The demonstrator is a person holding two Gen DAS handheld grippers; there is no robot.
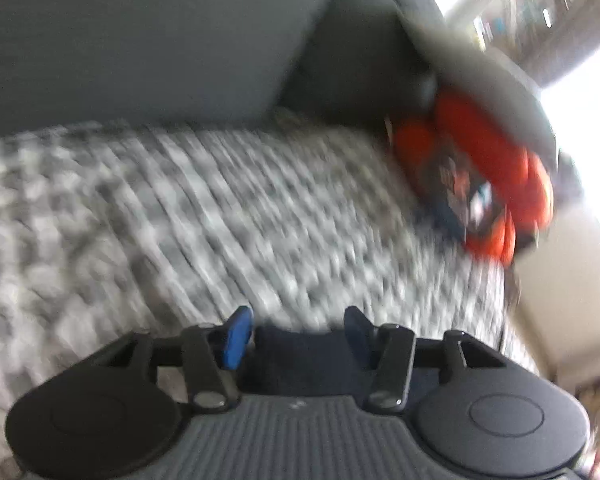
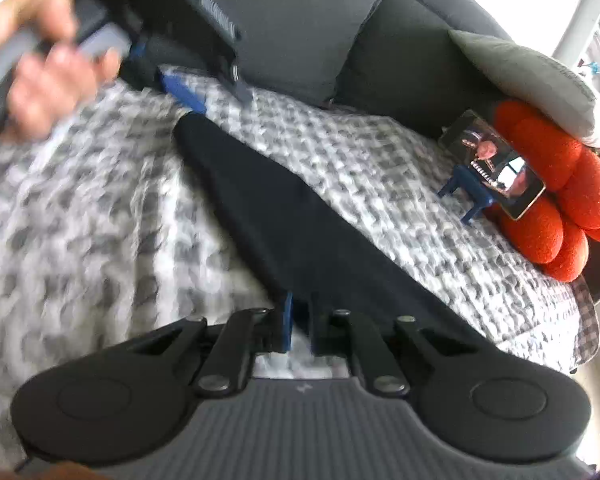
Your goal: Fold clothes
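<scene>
A long dark garment (image 2: 283, 216) lies stretched across a grey-and-white checked blanket (image 2: 380, 168) on a grey sofa (image 2: 300, 28). The right claw (image 2: 300, 316), jaws nearly together, pinches the garment's near edge. The left claw (image 1: 295, 332), held in a person's hand (image 2: 47, 68) at the far end, stands apart, dark cloth lying loose between its blue pads. A phone (image 2: 496, 164) leans against an orange cushion (image 2: 556, 184).
</scene>
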